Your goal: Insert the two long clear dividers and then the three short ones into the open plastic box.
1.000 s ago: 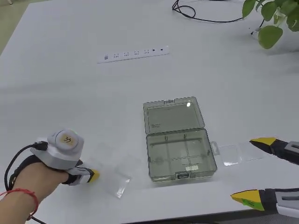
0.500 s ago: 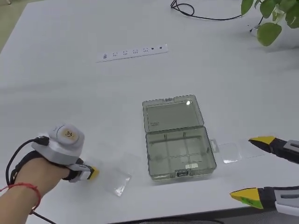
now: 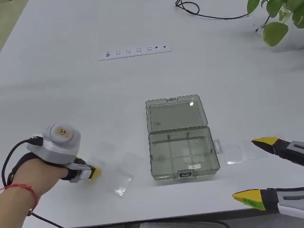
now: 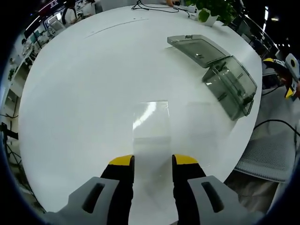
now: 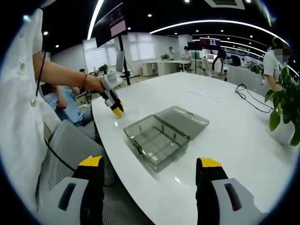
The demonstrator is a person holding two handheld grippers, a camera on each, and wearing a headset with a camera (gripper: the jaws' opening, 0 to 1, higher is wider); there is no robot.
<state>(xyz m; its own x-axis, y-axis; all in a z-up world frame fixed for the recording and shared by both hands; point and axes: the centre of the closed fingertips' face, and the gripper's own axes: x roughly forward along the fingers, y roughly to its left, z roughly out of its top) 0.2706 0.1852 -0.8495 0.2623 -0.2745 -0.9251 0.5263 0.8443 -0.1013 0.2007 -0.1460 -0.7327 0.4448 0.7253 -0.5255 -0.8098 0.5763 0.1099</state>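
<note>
In the head view the open plastic box point(image 3: 184, 156) sits at the centre of the white tabletop point(image 3: 71, 104). Its smoky clear lid point(image 3: 175, 113) is laid flat just beyond the base. Faint lines cross inside the base, and it is unclear whether they are dividers or moulded ribs.

The left claw point(image 3: 93, 173) lies low at the lower left of the frame, held in a hand point(image 3: 33, 178). Its yellow tips point at a group of clear dividers point(image 3: 121, 183) that lie flat on the tabletop between the claw and the box. In the left gripper view its jaws stand a narrow gap apart. A clear sheet point(image 4: 151, 119) lies on the tabletop just ahead of them, and nothing readable is pinched between them.

The right claw point(image 3: 256, 170) is at the lower right edge of the frame with its jaws spread wide and nothing held. Another clear divider point(image 3: 234, 155) lies flat between the box and the upper yellow tip, close beside the box wall.

A white power strip point(image 3: 135, 51) lies in the upper middle of the frame. A black cable point(image 3: 204, 14) runs along the top edge, and a leafy plant point(image 3: 278, 21) fills the upper right corner.
</note>
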